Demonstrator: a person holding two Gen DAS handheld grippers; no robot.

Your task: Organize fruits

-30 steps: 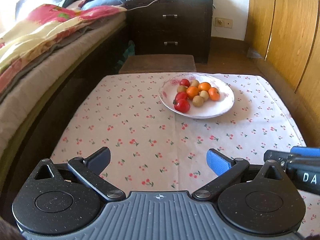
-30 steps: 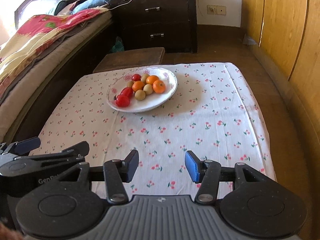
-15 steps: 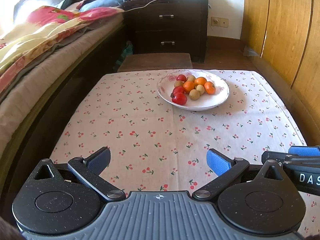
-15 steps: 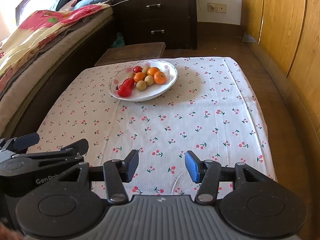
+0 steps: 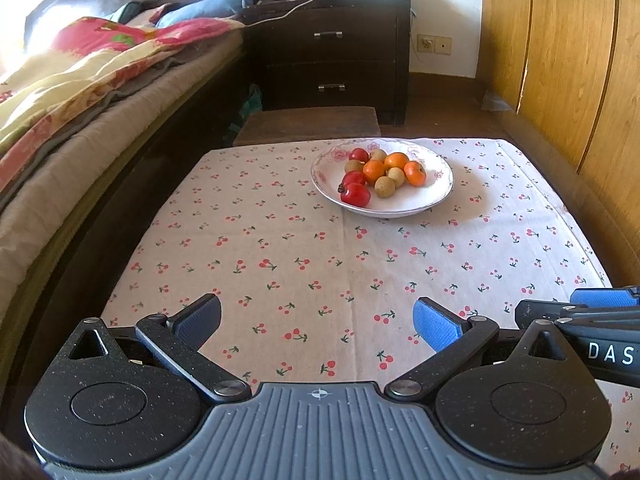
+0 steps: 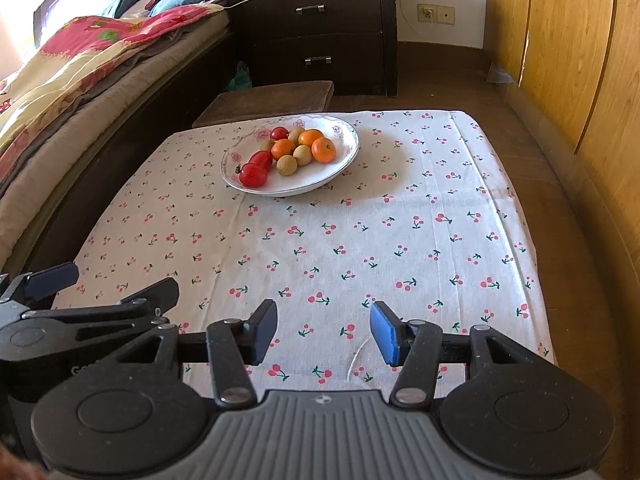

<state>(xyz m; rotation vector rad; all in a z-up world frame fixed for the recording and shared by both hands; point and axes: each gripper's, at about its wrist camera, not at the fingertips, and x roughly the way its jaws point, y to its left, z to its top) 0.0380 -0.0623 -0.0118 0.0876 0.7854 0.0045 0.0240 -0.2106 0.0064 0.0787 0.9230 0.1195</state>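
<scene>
A white plate (image 5: 436,192) stands at the far side of the cherry-print table (image 5: 280,264). It holds red fruits (image 5: 355,194), oranges (image 5: 415,173) and small tan fruits (image 5: 385,187) in one pile. The plate (image 6: 340,168) also shows in the right wrist view, with red fruit (image 6: 253,174) and oranges (image 6: 323,149). My left gripper (image 5: 318,322) is open and empty over the near table edge. My right gripper (image 6: 324,336) is open and empty, beside the left one and well short of the plate.
A bed (image 5: 80,120) with a bright quilt runs along the left. A dark nightstand (image 5: 332,56) and a low wooden stool (image 5: 308,124) stand behind the table. Wooden wardrobe doors (image 5: 568,60) line the right.
Both grippers have drawn back from the plate, which now looks smaller and farther. Both stay open and empty. The fruits have not moved.
</scene>
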